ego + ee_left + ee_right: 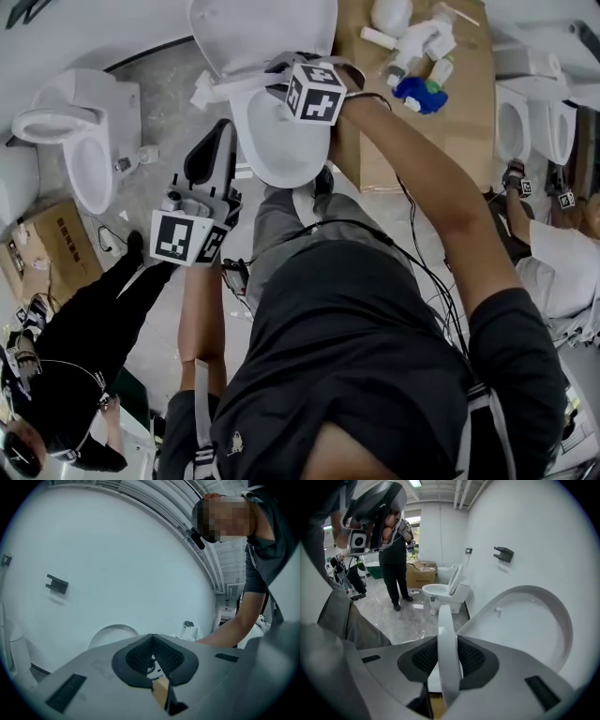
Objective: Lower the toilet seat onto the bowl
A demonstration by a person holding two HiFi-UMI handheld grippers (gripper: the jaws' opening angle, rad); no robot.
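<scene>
A white toilet stands at the top middle of the head view, its lid (pixel 262 28) raised and its bowl (pixel 277 150) below. My right gripper (pixel 286 82) reaches over the bowl's rear. In the right gripper view the white toilet seat (pixel 446 620) stands edge-on between the pads, which press on both of its sides, so the right gripper (pixel 449 641) is shut on it. The raised lid (pixel 534 620) curves at the right. My left gripper (pixel 221 133) hangs left of the bowl, apart from it. Its jaws (pixel 152 654) are shut with nothing between them and face a white wall.
Another toilet (pixel 80 141) stands at the left and one (pixel 534 122) at the right. Flat cardboard (pixel 375 159) with bottles (pixel 417 42) lies right of the bowl. A person in black (pixel 84 328) stands lower left beside a box (pixel 47 253).
</scene>
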